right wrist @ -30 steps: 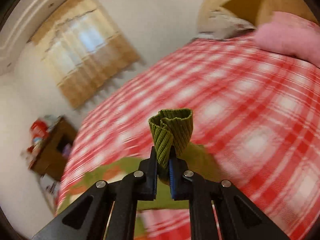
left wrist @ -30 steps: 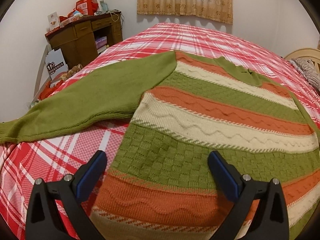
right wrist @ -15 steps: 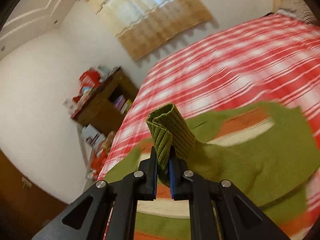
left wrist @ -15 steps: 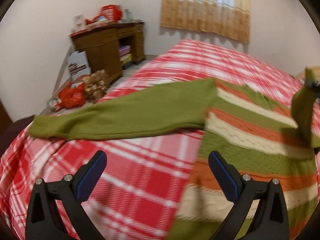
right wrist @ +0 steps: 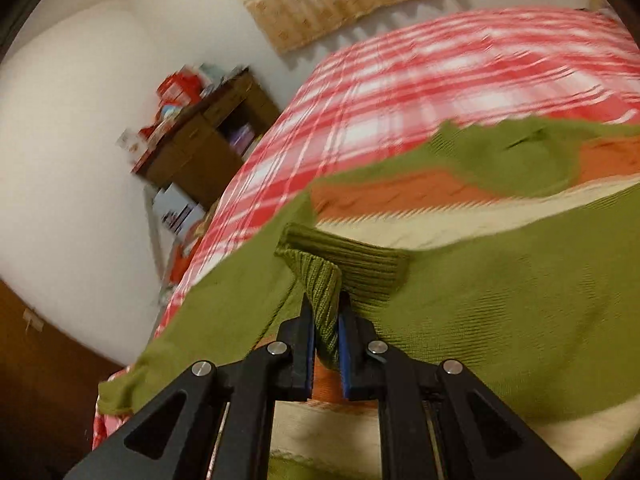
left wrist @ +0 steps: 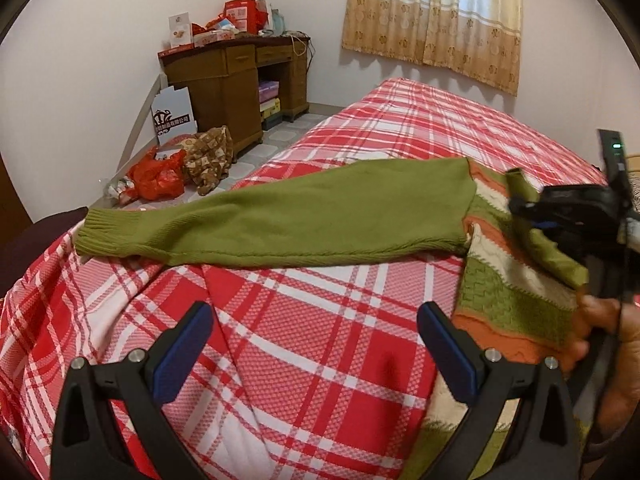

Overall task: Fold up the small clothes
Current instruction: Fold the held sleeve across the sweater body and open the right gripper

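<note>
I see a bed (left wrist: pixel 304 332) covered in a red and white plaid spread filling most of both views, with white walls around it. On it lies a knitted sweater (left wrist: pixel 504 292) in green, orange and cream stripes, its body toward the right edge of the bed in the left wrist view. 1 plain green sleeve (left wrist: pixel 280 224) stretches flat across the spread toward the bed's left edge, its ribbed end resting close to that edge.

My left gripper (left wrist: pixel 316 352) hovers over bare plaid just below that sleeve, its 2 blue pads set wide apart with nothing between them.

My right gripper (right wrist: pixel 325 344) is nearly closed, pinching the ribbed cuff (right wrist: pixel 324 300) of the other green sleeve; its jaws have just been opening slightly, yet the cuff sits between the pads. That sleeve is drawn over the sweater's striped body, and the view is motion-blurred. In the left wrist view the right gripper shows at the right margin with a hand (left wrist: pixel 604 344) beneath it.

Beyond the far left corner of the bed stands a brown wooden desk (left wrist: pixel 236 80) piled with red boxes. On the tiled floor beside it sit a white carton (left wrist: pixel 174 116), a red bag (left wrist: pixel 158 180) and a brown patterned bundle (left wrist: pixel 210 158). A beige patterned curtain (left wrist: pixel 434 16) hangs on the far wall.
</note>
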Tool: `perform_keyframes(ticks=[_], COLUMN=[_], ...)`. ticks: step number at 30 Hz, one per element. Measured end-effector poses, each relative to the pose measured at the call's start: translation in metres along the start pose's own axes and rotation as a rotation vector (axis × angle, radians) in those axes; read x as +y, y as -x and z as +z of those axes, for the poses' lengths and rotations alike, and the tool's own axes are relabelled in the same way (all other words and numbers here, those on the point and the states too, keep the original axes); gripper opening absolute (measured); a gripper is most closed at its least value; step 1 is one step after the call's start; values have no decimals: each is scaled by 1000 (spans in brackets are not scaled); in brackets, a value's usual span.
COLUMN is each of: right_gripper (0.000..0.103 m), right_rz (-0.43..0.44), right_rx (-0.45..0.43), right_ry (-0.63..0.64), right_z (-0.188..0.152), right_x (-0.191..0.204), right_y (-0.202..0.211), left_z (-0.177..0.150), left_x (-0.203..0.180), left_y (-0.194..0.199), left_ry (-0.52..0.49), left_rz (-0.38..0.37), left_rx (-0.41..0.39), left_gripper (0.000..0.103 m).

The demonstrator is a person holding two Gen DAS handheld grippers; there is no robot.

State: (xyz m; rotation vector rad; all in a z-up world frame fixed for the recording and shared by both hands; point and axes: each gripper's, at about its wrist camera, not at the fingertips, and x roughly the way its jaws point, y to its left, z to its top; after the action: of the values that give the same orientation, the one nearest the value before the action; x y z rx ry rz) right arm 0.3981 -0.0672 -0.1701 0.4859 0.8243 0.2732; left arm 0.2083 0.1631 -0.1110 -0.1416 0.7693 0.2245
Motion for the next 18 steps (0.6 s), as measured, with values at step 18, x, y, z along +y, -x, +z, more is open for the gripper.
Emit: perform_keyframes(ticks=[18], right_gripper=[18], right_rz=[-42], right_rx=[21], right_ry=[103], right_z=[-23], right_x=[-14], right_y=[11], left_z=[-5], left_x=[10], left_y=[-2], left_ry=[34], left_rz=[56], left_rx=[24], left_gripper=[103])
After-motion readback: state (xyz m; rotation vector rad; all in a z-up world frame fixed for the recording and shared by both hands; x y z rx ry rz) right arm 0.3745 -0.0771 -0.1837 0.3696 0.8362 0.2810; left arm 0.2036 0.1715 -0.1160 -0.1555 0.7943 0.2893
